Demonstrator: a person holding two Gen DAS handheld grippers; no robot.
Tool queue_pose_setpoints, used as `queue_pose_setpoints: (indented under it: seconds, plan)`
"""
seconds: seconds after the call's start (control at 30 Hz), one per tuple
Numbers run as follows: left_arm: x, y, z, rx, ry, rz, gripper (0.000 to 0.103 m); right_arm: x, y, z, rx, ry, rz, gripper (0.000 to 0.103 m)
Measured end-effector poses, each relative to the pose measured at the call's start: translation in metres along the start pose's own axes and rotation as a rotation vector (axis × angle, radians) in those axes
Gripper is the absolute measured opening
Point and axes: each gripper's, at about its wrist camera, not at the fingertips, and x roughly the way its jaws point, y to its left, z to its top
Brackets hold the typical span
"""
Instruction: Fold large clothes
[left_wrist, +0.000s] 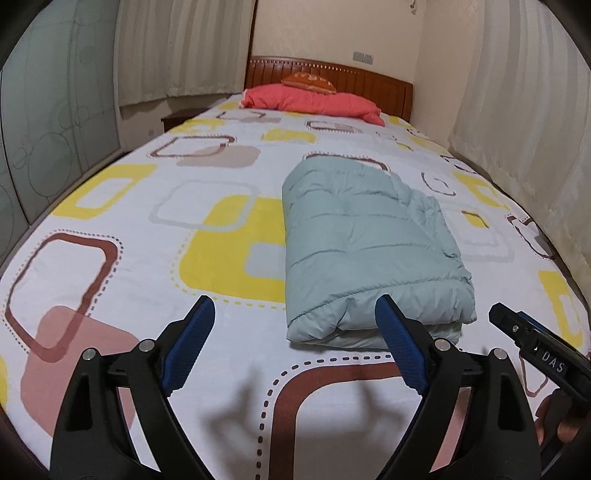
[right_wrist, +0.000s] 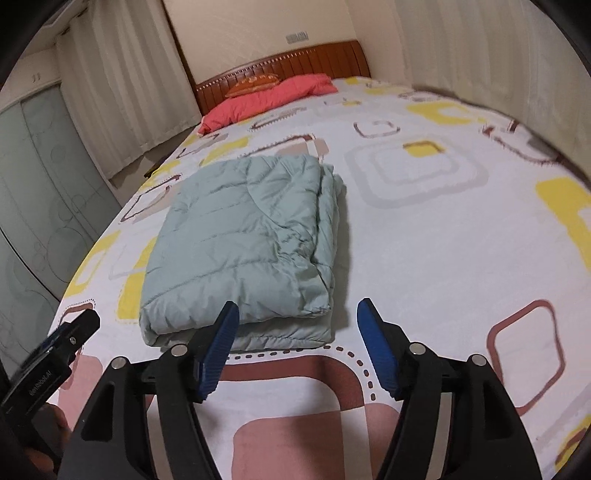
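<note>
My left claw (left_wrist: 295, 314) hangs spread wide above the bedsheet (left_wrist: 147, 229), its blue pads well apart and nothing between them. My right claw (right_wrist: 295, 317) is likewise spread, empty, just short of the folded garment.

The pale green padded jacket (left_wrist: 369, 240) lies folded into a thick rectangular bundle right of centre in the left wrist view; in the right wrist view the same bundle (right_wrist: 243, 236) sits left of centre, its near edge just beyond my left-hand pad. Neither claw touches it, though one blue pad overlaps its near edge in each view.

Around it the sheet, white with yellow, brown and pink rounded squares, is otherwise bare. At the top of the left view a red pillow or quilt (left_wrist: 314, 101) lies against the wooden headboard (left_wrist: 332, 75), with a small orange cushion (left_wrist: 308, 82) on top. Pale curtains (left_wrist: 177, 48) hang at upper left and along the right edge; frosted wardrobe doors (left_wrist: 48, 122) fill the far left. A dark nightstand (left_wrist: 177, 118) peeks out beside the bed.

My right claw's tip enters the lower right of the left view, partly cut off; the lettering on it is only partly readable. The layers inside the folded bundle are hidden.
</note>
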Motion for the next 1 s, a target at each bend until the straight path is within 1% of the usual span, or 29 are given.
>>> queue_pose_setpoints:
  seconds: [0.23,0.3,0.47,0.6,1.0]
  plan:
    - [-0.02,-0.004,0.001,0.007,-0.037,0.03,0.093,-0.021,0.021,-0.001,-0.067,-0.049,-0.039,0.067]
    - [-0.024,-0.004,0.002,0.005,-0.049,0.031,0.094,-0.025,0.023,0.0,-0.072,-0.06,-0.042,0.071]
    - [-0.031,-0.005,0.004,0.0,-0.062,0.029,0.094,-0.035,0.03,0.0,-0.089,-0.091,-0.055,0.072]
    - [-0.033,-0.007,0.004,0.004,-0.066,0.034,0.095,-0.036,0.031,0.0,-0.09,-0.096,-0.058,0.074]
    - [-0.034,-0.008,0.005,0.003,-0.067,0.038,0.097,-0.041,0.034,0.0,-0.097,-0.11,-0.058,0.074]
